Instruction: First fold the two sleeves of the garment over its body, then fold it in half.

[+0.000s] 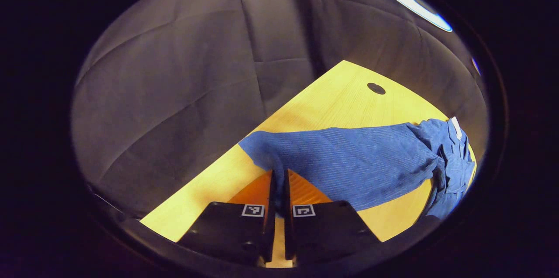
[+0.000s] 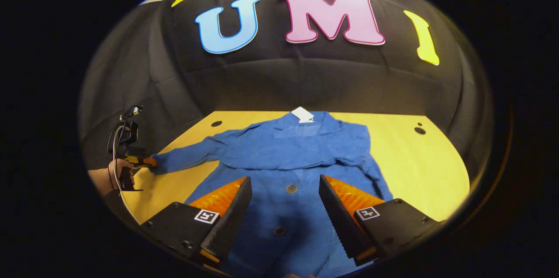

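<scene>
A blue buttoned garment [image 2: 284, 151] lies flat on the yellow table [image 2: 415, 160], collar and white tag [image 2: 302, 114] at the far side. One sleeve is folded across its chest. The other sleeve [image 1: 358, 160] stretches out straight toward the table's edge. My left gripper [image 1: 278, 173] is shut on that sleeve's cuff; in the right gripper view it appears far off at the cuff [image 2: 144, 162], held by a hand [image 2: 107, 177]. My right gripper [image 2: 286, 184] hovers open over the garment's buttoned front, its fingers wide apart with nothing between them.
The table [image 1: 332, 94] has small round holes near its far corners [image 1: 376, 88] [image 2: 420, 130]. Black cloth walls close in behind and beside it. Bare tabletop shows to the right of the garment [image 2: 428, 169].
</scene>
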